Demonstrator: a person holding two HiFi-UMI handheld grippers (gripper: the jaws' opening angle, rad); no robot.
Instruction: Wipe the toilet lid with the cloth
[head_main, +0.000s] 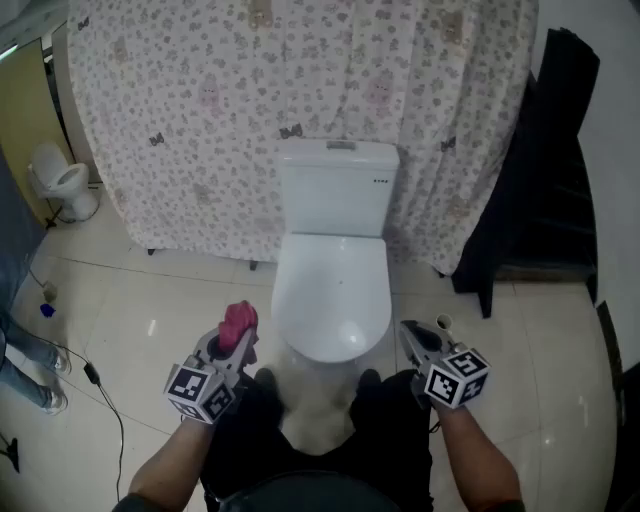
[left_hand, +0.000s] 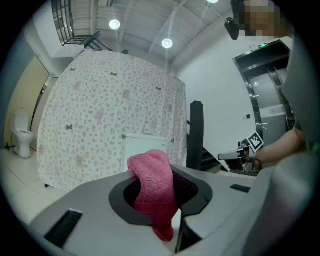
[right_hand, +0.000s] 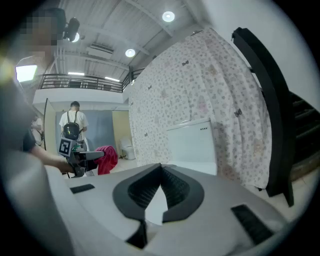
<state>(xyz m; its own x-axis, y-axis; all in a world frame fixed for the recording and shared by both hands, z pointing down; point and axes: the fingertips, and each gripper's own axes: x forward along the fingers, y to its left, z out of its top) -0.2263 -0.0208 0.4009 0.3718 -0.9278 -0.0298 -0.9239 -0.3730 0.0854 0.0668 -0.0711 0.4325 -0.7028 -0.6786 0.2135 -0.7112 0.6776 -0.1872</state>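
pink cloth (head_main: 239, 320) is pinched in the left gripper (head_main: 233, 347), whose jaws are clamped on it, with a fold hanging down between them. the cloth is in the air just off the left side of the white toilet lid (head_main: 332, 285), which is down, and does not touch it. the right gripper (head_main: 410, 335) is off the lid's right side, jaws brought together at the tips with nothing in them. behind the cistern (head_main: 336, 190) hangs a floral curtain (head_main: 190, 110).
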